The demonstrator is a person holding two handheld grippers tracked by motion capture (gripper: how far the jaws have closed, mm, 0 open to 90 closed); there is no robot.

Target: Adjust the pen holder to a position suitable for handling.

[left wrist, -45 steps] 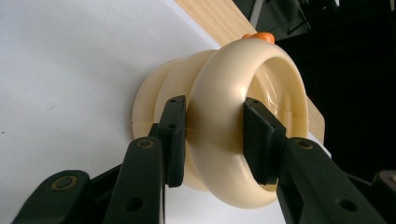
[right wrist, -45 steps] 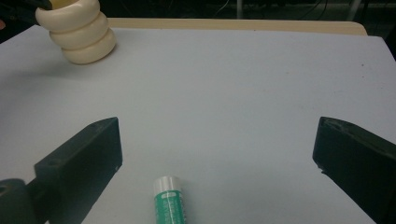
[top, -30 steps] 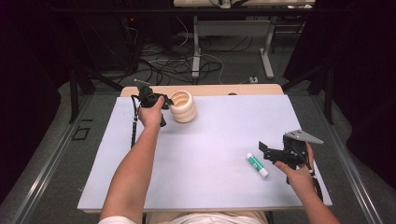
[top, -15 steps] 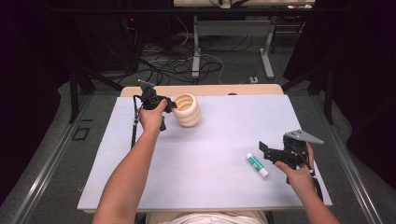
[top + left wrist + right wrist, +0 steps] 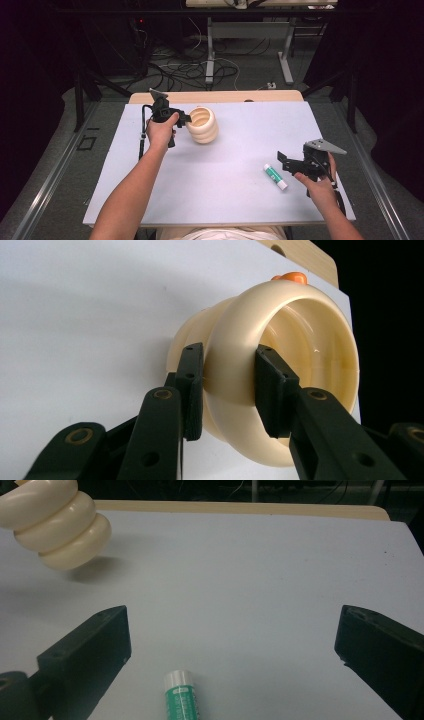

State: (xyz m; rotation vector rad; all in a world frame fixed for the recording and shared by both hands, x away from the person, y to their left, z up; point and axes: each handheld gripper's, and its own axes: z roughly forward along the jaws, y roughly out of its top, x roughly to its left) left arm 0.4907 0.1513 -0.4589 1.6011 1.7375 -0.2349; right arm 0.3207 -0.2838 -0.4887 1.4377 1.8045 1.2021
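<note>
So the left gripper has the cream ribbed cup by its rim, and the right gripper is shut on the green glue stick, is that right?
Not quite. The left gripper does clamp the cream ribbed cup by its rim, but the right gripper is open. In the right gripper view its jaws stand wide apart, with the green glue stick lying on the table between them, untouched.

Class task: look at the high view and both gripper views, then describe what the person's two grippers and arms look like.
Both the left gripper and the right gripper are black, each with two flat, blocky jaws on linked arms showing brass-coloured pivot pins. A grey three-cornered plate tops each, and a black cable trails from each. The forearms are bare, with no sleeves reaching the wrists.
</note>
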